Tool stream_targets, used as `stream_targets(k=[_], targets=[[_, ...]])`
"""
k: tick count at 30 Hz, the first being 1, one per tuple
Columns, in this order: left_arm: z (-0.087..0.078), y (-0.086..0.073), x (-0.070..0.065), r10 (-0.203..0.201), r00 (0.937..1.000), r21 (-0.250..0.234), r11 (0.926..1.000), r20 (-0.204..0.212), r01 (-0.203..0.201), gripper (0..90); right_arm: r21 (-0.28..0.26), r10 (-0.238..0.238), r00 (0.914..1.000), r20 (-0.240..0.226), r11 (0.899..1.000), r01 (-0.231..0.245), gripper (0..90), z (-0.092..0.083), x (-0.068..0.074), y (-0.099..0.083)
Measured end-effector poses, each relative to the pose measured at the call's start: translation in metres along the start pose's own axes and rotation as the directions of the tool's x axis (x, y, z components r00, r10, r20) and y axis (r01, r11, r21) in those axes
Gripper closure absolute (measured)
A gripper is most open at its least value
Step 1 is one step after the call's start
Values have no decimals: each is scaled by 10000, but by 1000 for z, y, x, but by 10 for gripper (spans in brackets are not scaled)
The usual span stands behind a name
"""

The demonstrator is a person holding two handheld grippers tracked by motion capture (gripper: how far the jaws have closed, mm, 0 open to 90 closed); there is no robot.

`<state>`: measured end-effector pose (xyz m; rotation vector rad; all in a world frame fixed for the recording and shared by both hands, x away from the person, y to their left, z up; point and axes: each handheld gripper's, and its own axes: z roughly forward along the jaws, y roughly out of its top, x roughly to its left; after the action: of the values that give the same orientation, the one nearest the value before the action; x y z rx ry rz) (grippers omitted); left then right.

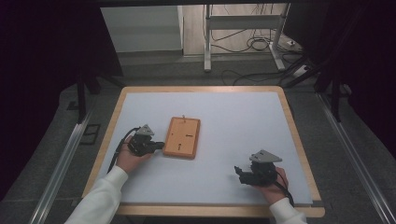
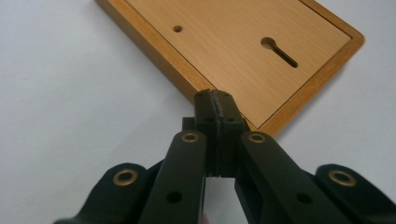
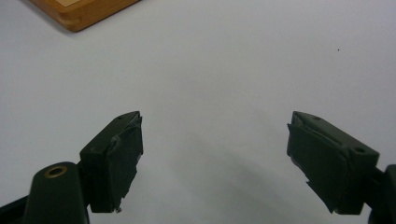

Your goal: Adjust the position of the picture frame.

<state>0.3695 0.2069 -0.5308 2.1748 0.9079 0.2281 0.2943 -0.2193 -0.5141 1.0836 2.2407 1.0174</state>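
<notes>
Two tongs were out: my left gripper (image 2: 215, 100), clamped empty, nudged the wooden board's (image 1: 182, 136) edge; my right gripper (image 3: 212, 158) gaped idle. Next, probably a careful push.

A wood-edged bench (image 1: 299, 140) with a pale grey top stands on grey floor (image 1: 355, 177). Beyond it, a metal-legged stand (image 1: 208, 42) rises among loose black cables (image 1: 254, 44). Dark curtains (image 1: 42, 70) flank the bench on both sides.
</notes>
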Motion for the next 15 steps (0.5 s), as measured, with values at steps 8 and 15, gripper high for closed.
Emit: stream_targets(k=[8, 15], targets=[[7, 5, -11, 147, 9996, -61, 9999, 236, -146, 898, -1, -1, 10000, -15, 10000, 1, 187, 1, 0, 0], [12, 8, -16, 186, 9992, -127, 9998, 351, -182, 898, 7, 11, 10000, 3, 10000, -11, 187, 0, -1, 0]])
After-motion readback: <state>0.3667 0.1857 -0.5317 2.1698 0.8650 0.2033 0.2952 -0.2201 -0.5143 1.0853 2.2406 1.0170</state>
